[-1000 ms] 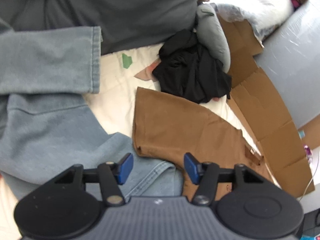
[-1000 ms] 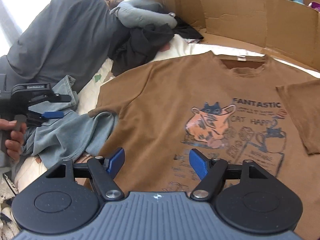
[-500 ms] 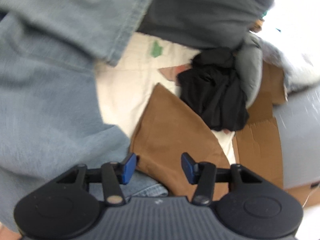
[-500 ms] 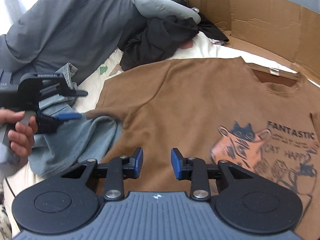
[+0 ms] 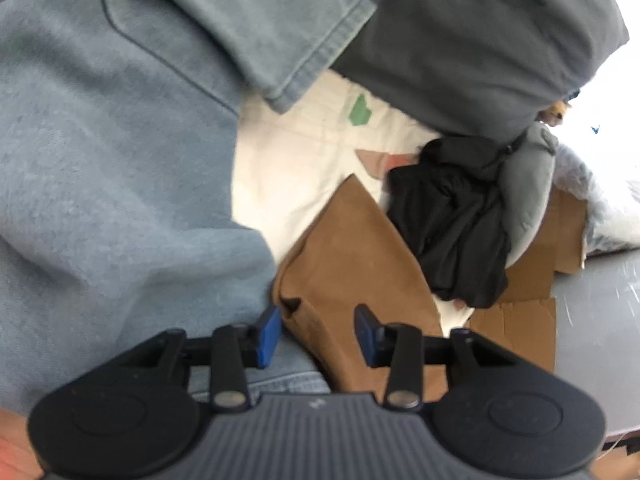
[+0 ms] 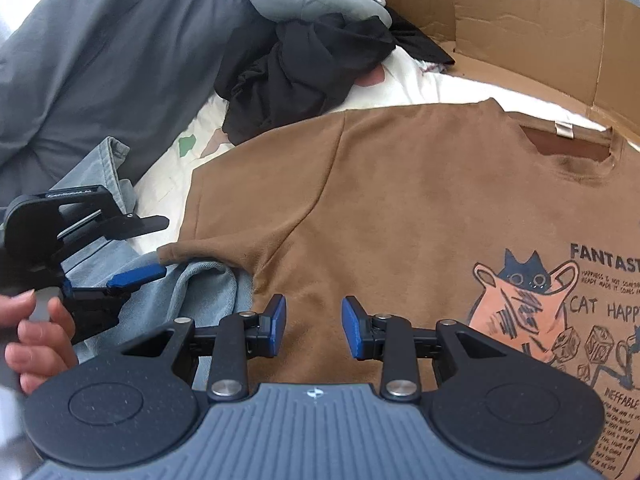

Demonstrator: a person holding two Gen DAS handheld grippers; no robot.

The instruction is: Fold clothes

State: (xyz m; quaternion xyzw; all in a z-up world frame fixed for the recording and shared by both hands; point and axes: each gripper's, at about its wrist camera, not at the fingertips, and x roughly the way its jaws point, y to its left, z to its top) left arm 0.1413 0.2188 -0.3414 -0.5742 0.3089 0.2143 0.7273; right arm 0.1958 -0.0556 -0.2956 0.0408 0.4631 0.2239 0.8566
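Brown cotton is filling most of the right wrist view — a brown T-shirt [image 6: 400, 216] is lying spread face up on the pale bedsheet [image 6: 420, 84], its cat print sitting toward the right edge and its neckline pointing toward the cardboard wall [image 6: 520, 28] behind. The right gripper [image 6: 313, 329] is hovering over the shirt's lower left part with its blue pads apart and gripping nothing, only flat fabric showing in the gap. The left gripper [image 5: 317, 335] is closing around the end of the shirt's sleeve [image 5: 352, 264]; the sleeve's edge is sitting between the pads, and the left pad is lying against the fabric's fold while the right pad is standing clear of it, so the cloth is not yet pinched. A hand [image 6: 36, 340] is squeezing that gripper's trigger at the left edge of the right wrist view. Light blue denim [image 5: 120, 160] is bunching just beside the sleeve, partly under it. Farther back a black garment [image 6: 304, 68] is lying crumpled against a grey duvet [image 6: 120, 40].
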